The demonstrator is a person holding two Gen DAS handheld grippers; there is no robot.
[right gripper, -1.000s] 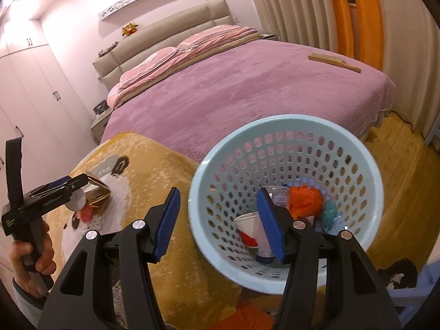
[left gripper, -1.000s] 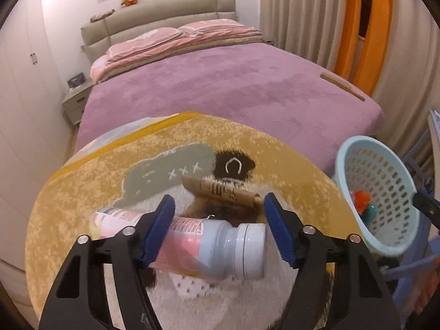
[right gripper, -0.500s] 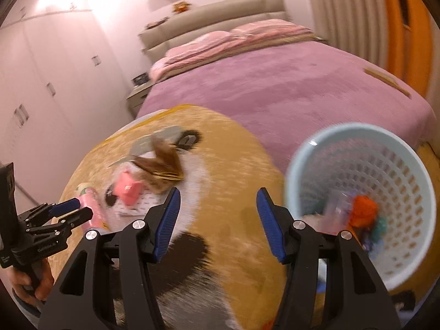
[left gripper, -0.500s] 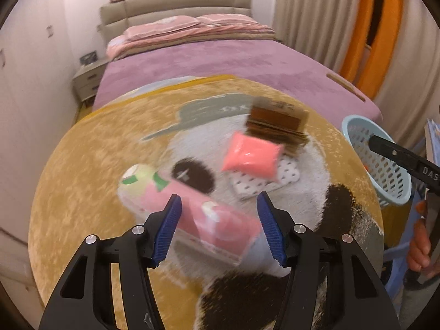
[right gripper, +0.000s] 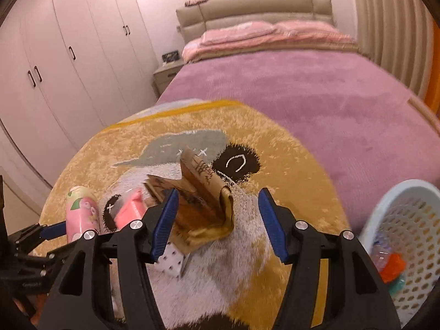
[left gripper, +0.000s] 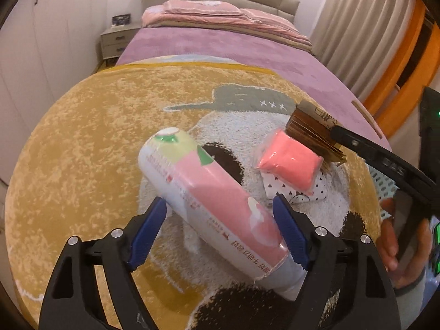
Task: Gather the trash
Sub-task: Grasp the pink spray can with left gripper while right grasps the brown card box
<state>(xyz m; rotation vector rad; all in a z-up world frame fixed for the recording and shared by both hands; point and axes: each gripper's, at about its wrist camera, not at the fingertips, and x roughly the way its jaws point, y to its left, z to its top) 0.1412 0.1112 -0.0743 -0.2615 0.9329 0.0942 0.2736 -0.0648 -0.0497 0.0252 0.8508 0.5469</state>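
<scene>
A pink and white bottle (left gripper: 209,200) lies slantwise on the rug between the fingers of my left gripper (left gripper: 219,201). The jaws are opening and the left pad stands clear of the bottle. Right of it lie a pink pouch (left gripper: 288,162), a white dotted paper (left gripper: 310,192) and a brown paper packet (left gripper: 310,129). My right gripper (right gripper: 218,194) hangs open over that brown packet (right gripper: 203,195), its jaws opening slightly and not pressing on it. The bottle (right gripper: 82,211) and the pouch (right gripper: 132,209) show at its left.
The round yellow panda rug (left gripper: 82,137) lies at the foot of a purple bed (left gripper: 220,44). A pale blue perforated basket (right gripper: 407,220) holding several bits of trash stands at the rug's right edge. White wardrobes (right gripper: 68,68) and a nightstand (left gripper: 115,41) line the left.
My left gripper's jaws narrowed around the bottle, then spread wide. The view rolled, and the bottle now lies slantwise. My right gripper swung left from above the basket to over the brown packet.
</scene>
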